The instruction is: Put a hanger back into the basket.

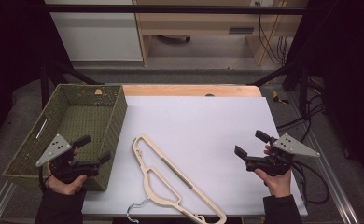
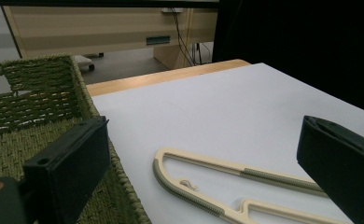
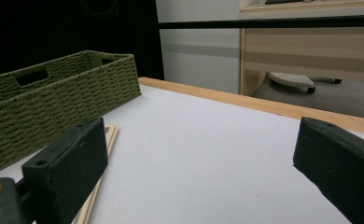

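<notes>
Bare white table (image 1: 203, 135) between basket (image 1: 117, 116) and hanger (image 1: 171, 179).

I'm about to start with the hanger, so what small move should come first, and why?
Probably bring the left gripper over to the cream hanger and lower it. Its jaws stand open and empty above the green basket, the hanger lies flat close beside it, and the right gripper is farther away.

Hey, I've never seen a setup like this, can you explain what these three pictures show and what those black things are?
A person sits at a table with a white sheet, holding a hand-held tool in each hand. Each ends in a two-jaw claw: the left claw and the right claw. Both are open and hold nothing. One picture looks down from above; the other two come from cameras riding on each claw, so its black jaws frame the view. On the sheet lies a cream clothes hanger; beside it stands a green woven basket.
</notes>
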The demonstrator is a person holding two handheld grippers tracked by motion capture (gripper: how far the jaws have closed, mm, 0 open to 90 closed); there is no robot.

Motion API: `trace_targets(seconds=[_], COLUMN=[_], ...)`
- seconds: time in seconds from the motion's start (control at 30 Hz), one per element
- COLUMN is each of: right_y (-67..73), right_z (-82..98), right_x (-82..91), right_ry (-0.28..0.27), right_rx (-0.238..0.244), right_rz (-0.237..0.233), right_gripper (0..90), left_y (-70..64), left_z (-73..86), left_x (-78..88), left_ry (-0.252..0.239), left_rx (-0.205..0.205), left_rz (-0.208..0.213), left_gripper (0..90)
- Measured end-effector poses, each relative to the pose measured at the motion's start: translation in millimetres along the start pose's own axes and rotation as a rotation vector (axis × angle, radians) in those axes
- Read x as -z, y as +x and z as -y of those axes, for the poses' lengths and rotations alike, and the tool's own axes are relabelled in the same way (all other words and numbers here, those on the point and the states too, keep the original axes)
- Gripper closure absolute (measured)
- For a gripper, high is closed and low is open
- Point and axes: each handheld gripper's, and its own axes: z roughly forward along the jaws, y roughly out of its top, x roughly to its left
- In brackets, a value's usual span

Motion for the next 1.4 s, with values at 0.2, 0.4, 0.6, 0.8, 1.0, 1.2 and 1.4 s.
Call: trace_targets(seconds=[0.2, 0.4, 0.6, 0.8, 1.0, 1.2, 1.4], right_y=[1.9, 6.5, 12.0, 15.5, 17.5, 19.3, 20.5], right_z=[-0.5, -1.5, -2.2, -3.3, -2.6, -1.6, 0.1], right_x=[0.2, -1.6, -4.9, -5.1, -5.9, -7.1, -10.1], right_ry=[0.003, 0.013, 0.025, 0.025, 0.033, 0.041, 0.048], right_rx=[0.002, 0.01, 0.021, 0.028, 0.038, 0.03, 0.029], right_rz=[-0.002, -0.009, -0.022, -0.029, -0.032, -0.036, -0.039], right_gripper=[3.5, 3.6, 3.6, 3.6, 3.9, 4.1, 4.1], left_y=[-6.6, -15.8, -31.3, -45.1, -62.8, -72.5, -74.1], left_z=[-0.7, -0.4, 0.2, 4.7, 20.2, 44.0, 76.3], left_x=[-0.7, -4.6, -9.9, -15.1, -29.1, -31.2, -27.5], left_ry=[0.014, 0.042, 0.081, 0.121, 0.209, 0.28, 0.359], left_rx=[-0.013, -0.032, -0.067, -0.085, -0.105, -0.092, -0.087], left_rz=[0.017, 0.04, 0.068, 0.093, 0.126, 0.142, 0.146], left_gripper=[4.0, 5.0, 6.2, 7.8, 10.3, 13.7, 20.4])
